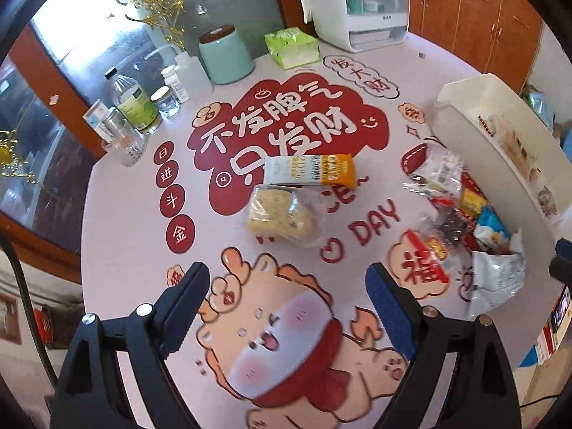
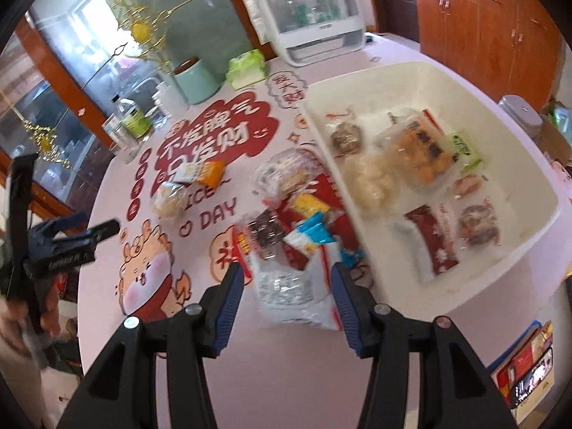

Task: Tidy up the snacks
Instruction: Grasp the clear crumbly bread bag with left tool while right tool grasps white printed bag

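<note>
Snacks lying in two places: a loose heap [image 2: 296, 214] on the printed tablecloth [image 1: 143, 214], just beside the white bin [image 2: 464, 82], and several packets already inside that bin.

Left gripper [image 1: 287, 304] hovering wide apart over the cartoon dragon print, clasping nothing. Facing an orange-and-white oat bar packet [image 1: 309, 171] and a clear bag of pale yellow cake [image 1: 282, 214], the two touching near the table's middle, both beyond the blue finger pads [image 1: 389, 307].

Right gripper [image 2: 287, 296] also spread, straddling a white crinkled bag [image 2: 296, 293] at the near edge of the heap; fingers [image 2: 228, 304] flanking the bag without visibly pressing it. Lying behind that bag: a dark speckled packet [image 2: 264, 232], a blue-and-white wrapper [image 2: 311, 232], a yellow packet [image 2: 309, 205] and a clear bag with printed label [image 2: 286, 171].

Resting inside the bin: a dark red bar wrapper [image 2: 434, 239], an orange biscuit pack [image 2: 422, 150], a green sachet [image 2: 463, 150], pale round pieces in clear wrap [image 2: 371, 182], and two brown round cakes in plastic.

Standing along the far edge of the table: a mint canister with dark lid [image 1: 225, 55], a green tissue pack [image 1: 291, 46], a white lidded container [image 1: 361, 3], and a cluster of small bottles [image 1: 139, 107].
</note>
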